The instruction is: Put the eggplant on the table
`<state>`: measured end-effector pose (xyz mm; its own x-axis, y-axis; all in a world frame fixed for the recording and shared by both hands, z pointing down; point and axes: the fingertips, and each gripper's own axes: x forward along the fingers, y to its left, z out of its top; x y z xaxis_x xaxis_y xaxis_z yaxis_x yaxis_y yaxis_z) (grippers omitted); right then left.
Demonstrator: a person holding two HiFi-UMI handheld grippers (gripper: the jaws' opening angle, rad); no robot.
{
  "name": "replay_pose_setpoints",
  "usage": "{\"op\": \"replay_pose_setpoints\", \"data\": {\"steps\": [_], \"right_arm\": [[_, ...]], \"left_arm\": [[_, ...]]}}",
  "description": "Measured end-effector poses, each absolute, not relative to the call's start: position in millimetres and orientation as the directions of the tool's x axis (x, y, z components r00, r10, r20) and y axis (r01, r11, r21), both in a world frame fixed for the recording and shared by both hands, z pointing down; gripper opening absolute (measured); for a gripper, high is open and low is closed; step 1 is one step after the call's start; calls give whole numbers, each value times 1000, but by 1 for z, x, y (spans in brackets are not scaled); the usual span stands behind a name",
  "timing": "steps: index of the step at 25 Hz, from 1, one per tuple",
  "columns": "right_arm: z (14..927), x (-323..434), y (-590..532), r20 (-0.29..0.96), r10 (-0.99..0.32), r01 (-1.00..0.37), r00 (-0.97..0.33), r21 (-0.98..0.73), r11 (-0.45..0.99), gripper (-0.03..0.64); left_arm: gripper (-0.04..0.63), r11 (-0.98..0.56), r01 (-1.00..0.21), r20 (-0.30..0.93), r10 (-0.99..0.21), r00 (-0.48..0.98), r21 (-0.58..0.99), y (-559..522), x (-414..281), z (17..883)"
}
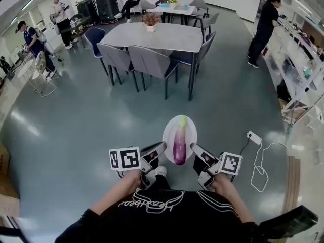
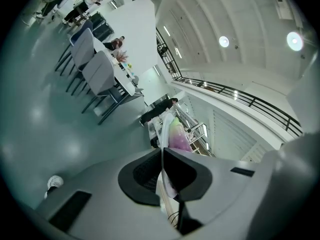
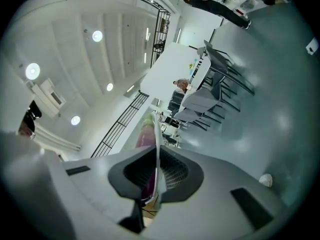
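A purple eggplant [image 1: 179, 143] with a green stem end lies on a white plate [image 1: 169, 128], carried above the grey floor. My left gripper [image 1: 163, 147] is shut on the plate's left rim and my right gripper [image 1: 193, 147] is shut on its right rim. In the left gripper view the plate [image 2: 163, 134] runs edge-on between the pads of the left gripper [image 2: 162, 171], with the eggplant [image 2: 177, 134] just beyond. The right gripper view shows the same: the plate [image 3: 156, 134] is pinched in the right gripper [image 3: 157, 176], beside the eggplant [image 3: 146, 131]. The grey table [image 1: 152, 37] stands well ahead.
Grey chairs [image 1: 152, 62] line the table's near side, and a potted plant [image 1: 151, 20] sits on it. A power strip [image 1: 253, 137] with a white cable lies on the floor at the right. Shelves [image 1: 298, 80] run along the right wall. Several people stand around the room.
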<state>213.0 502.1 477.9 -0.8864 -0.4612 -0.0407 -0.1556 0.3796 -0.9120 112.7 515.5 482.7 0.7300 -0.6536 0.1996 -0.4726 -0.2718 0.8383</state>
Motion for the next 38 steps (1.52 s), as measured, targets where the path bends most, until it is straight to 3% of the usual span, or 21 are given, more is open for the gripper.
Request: {"op": "replay_pose_setpoints", "data": {"steps": [17,38], "right_arm": [[481,107,246,38,-524,-234,-851,-921,313,25],[480,77,172,19,-523,-216,-852,-923,318,23]], "left_arm": [[21,-259,-418,194,-600,776,871,260,5,483],[21,-259,-401,178,-602,779,879,183,-32,482]]}}
